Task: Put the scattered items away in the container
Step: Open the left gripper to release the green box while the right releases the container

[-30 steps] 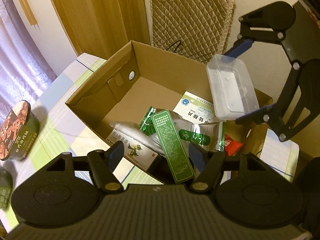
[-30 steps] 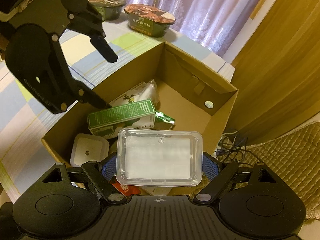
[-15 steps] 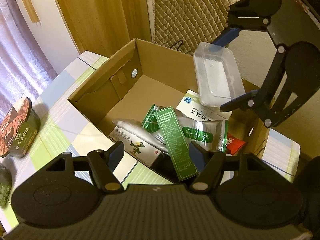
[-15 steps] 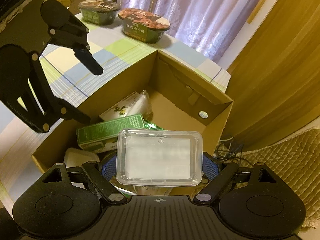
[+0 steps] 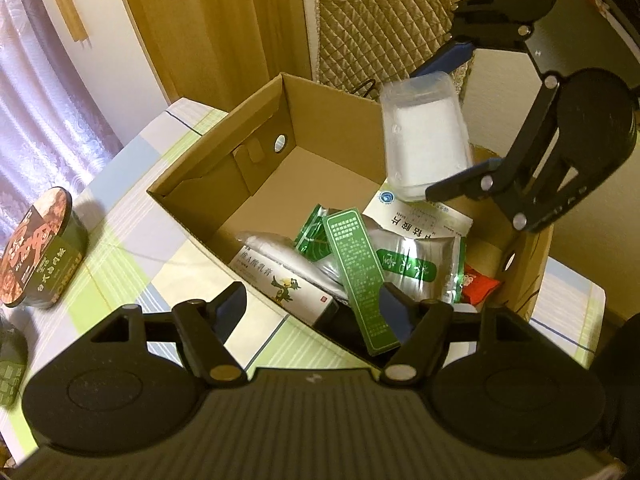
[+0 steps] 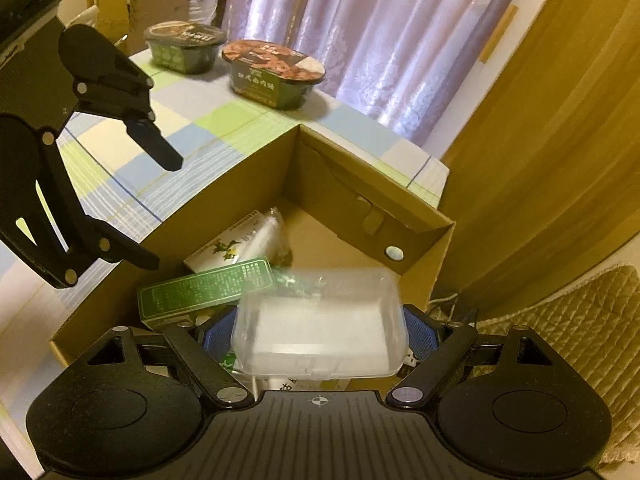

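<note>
— Right wrist view: what do your jaws hold?
— Your right gripper (image 6: 320, 330) clamps the clear plastic tub (image 6: 318, 326) above the cardboard box (image 6: 224, 188).
— And your left gripper (image 5: 312, 308)?
— Wide apart, empty, at the box's near edge.

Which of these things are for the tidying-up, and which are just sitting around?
For the tidying:
clear tub, gripped by the right gripper
cardboard box
green carton, already in the box
noodle bowls on the table

Just around:
curtain
quilted chair
</note>
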`<action>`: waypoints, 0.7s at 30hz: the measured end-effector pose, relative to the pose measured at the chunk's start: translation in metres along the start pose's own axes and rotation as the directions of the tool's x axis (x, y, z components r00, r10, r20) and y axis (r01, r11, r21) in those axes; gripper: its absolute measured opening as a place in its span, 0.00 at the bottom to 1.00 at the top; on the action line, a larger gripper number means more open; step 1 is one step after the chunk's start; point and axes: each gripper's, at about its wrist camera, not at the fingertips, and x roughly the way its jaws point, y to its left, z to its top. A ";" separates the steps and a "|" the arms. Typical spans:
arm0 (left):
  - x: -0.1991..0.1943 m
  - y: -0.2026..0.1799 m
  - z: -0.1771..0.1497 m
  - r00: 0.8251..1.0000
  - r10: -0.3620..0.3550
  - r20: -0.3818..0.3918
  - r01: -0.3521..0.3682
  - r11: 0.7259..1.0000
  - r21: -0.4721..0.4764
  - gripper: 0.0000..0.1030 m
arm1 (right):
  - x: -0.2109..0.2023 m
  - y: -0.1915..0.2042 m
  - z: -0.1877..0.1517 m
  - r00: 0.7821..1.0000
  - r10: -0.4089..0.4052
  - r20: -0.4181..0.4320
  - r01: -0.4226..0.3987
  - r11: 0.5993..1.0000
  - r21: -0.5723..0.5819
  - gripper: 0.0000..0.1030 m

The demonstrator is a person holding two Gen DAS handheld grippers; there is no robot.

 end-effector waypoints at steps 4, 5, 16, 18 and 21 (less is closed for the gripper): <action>0.000 0.001 -0.003 1.000 0.001 -0.002 -0.001 1.000 -0.005 0.67 | -0.001 -0.002 -0.004 1.000 0.004 0.003 -0.004 1.000 0.009 0.86; 0.000 0.001 -0.003 1.000 0.000 -0.002 0.000 1.000 -0.004 0.67 | -0.002 -0.002 -0.006 1.000 -0.002 0.008 0.002 1.000 0.008 0.99; 0.000 -0.001 -0.004 1.000 -0.004 0.002 0.005 1.000 -0.008 0.67 | -0.009 -0.006 -0.010 1.000 0.004 0.027 -0.005 1.000 0.029 1.00; -0.001 -0.001 -0.004 1.000 -0.004 0.002 0.004 1.000 -0.009 0.67 | -0.009 -0.006 -0.011 1.000 0.002 0.024 -0.002 1.000 0.027 1.00; -0.001 -0.001 -0.004 1.000 -0.004 0.001 0.004 1.000 -0.007 0.68 | -0.009 -0.006 -0.013 1.000 0.003 0.021 -0.003 1.000 0.027 1.00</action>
